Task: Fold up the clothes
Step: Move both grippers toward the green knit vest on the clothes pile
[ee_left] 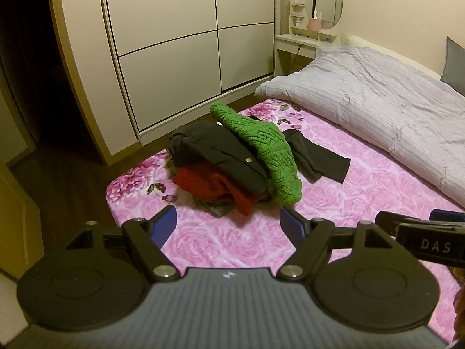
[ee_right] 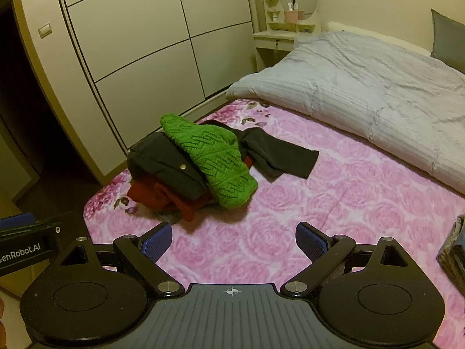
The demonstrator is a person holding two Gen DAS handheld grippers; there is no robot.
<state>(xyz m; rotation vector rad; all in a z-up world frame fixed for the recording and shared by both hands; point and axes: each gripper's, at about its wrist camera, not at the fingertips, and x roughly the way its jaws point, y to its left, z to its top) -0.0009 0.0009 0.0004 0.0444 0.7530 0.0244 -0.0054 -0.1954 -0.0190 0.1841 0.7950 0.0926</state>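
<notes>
Your left gripper [ee_left: 228, 222] hovers above the pink floral bed [ee_left: 363, 192], jaws spread apart, nothing between the blue pads [ee_left: 164, 225]. Your right gripper [ee_right: 234, 240] is likewise released and holds nothing, over the same bed, just beside the left one.

The clothes pile sits ahead of both grippers near the bed's left corner, well apart from the pads. Green knit [ee_left: 261, 148] lies on top, draped over a black garment [ee_left: 215, 151] with a brass button [ee_left: 248, 160]. Red knit [ee_left: 209, 183] sits under the black one, touching the bed. A black sleeve [ee_left: 316, 157] trails out to the right, flat on the bed.

Grey duvet [ee_left: 377, 99] is bunched along the far side. Wardrobe [ee_left: 186, 43] stands left of the bed; a small vanity [ee_left: 302, 43] with a round mirror [ee_left: 324, 0] stands in the far corner.
</notes>
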